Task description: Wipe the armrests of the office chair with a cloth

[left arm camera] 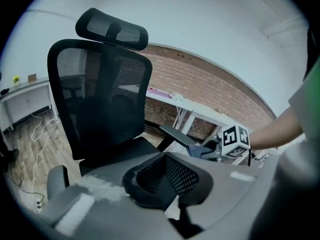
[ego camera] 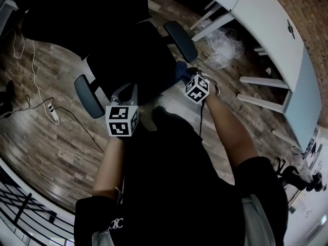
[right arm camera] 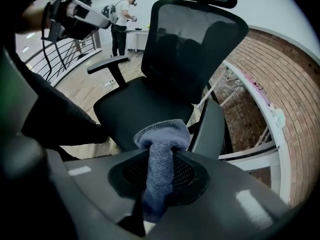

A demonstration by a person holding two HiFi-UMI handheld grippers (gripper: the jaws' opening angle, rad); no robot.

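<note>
We're clamping the blue cloth (right arm camera: 162, 134) tight in our right gripper (right arm camera: 161, 181), holding it just beside the office chair's (right arm camera: 150, 104) right armrest (right arm camera: 212, 129) at its 3 o'clock. Our left gripper (left arm camera: 167, 201) is hanging clenched on nothing, left armrest (left arm camera: 56, 176) at 9 o'clock.

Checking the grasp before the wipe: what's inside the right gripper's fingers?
A blue cloth, clamped in the right gripper, bunched end sticking out ahead. It covers the inner faces of the fingers where it sits; its tail drops out of view.
</note>
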